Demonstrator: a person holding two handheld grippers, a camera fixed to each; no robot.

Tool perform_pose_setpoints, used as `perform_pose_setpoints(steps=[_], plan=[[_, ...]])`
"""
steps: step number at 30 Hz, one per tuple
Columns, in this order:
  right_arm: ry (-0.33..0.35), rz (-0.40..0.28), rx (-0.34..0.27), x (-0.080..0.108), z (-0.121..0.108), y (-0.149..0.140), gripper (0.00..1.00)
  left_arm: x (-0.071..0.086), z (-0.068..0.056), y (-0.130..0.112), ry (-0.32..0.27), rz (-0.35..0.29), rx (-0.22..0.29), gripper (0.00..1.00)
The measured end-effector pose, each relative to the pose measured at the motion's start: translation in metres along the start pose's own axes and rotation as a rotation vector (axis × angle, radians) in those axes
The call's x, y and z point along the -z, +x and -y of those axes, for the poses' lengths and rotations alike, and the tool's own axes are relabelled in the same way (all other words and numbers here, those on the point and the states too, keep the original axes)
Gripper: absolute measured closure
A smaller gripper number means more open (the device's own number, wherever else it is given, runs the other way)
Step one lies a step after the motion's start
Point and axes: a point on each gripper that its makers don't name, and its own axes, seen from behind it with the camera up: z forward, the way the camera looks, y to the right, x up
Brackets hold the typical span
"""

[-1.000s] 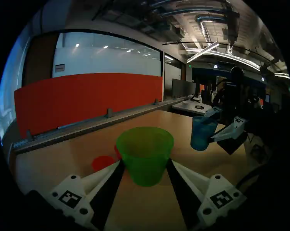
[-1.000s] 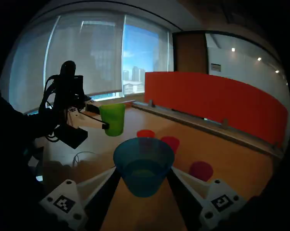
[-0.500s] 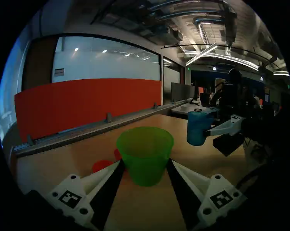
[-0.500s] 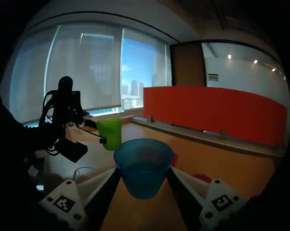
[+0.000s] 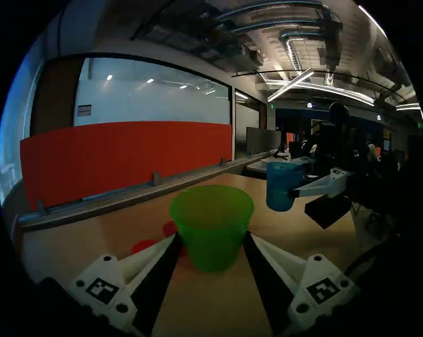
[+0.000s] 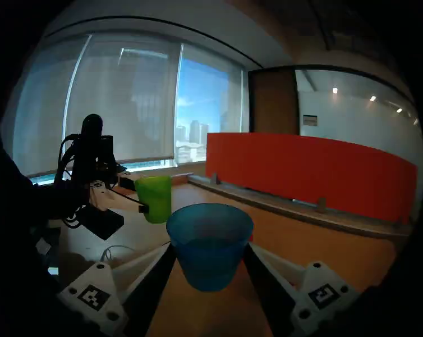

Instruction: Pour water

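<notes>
My left gripper (image 5: 211,247) is shut on a green plastic cup (image 5: 212,226), held upright above the wooden table (image 5: 211,303). A blue cup (image 6: 210,245) sits upright between the fingers of my right gripper (image 6: 210,264), which is shut on it. In the left gripper view the blue cup (image 5: 280,186) hangs to the right at about the same height, held by the right gripper (image 5: 301,191). From the right gripper view the green cup (image 6: 153,198) is at the left in the left gripper (image 6: 138,203). The two cups are apart.
Red cups (image 5: 155,245) stand on the table behind the green cup. An orange partition (image 5: 127,151) runs along the table's far edge. A person's dark sleeve (image 6: 26,208) holds the left gripper. Large windows (image 6: 127,106) lie behind it.
Both grippers have lifted and tipped up, so the table and red cups sit lower in view. The cups have drawn a little closer together.
</notes>
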Motion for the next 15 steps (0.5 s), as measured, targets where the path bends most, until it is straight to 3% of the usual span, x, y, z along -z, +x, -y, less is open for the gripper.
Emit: perform_pose_setpoints(steps=[15], plan=[[-0.003, 0.000, 0.011, -0.0008, -0.0010, 0.0064, 0.15, -0.0015, -0.0087, 0.0069, -0.028, -0.020, 0.001, 0.22]])
